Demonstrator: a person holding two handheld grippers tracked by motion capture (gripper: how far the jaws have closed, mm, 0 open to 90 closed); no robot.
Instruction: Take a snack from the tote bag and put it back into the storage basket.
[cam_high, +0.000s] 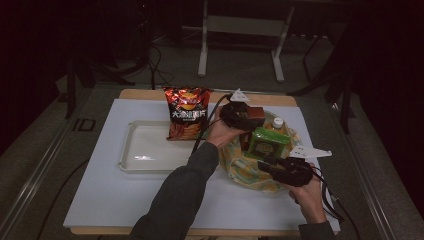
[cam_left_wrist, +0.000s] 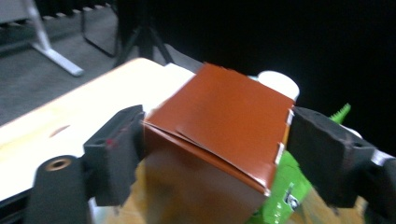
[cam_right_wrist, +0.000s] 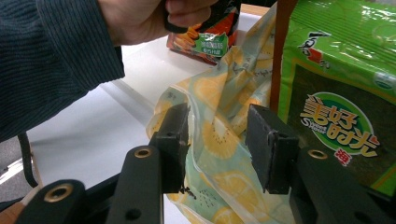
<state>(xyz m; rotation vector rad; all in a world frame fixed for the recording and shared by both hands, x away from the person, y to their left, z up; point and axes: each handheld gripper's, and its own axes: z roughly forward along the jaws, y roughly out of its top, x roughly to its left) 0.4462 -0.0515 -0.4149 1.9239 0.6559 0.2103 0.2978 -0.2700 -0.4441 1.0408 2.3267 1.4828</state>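
1. My left gripper has its jaws pressed against both sides of the brown box, one pad on each flank.
2. My left hand wraps the handle, the sleeved forearm stretched forward and across.
3. My right gripper stands with jaws apart, the lemon-print bag fabric between them.
4. My right hand grips from below, wrist bent inward.

tray: free | chip bag blocks rear | right: crowded bag
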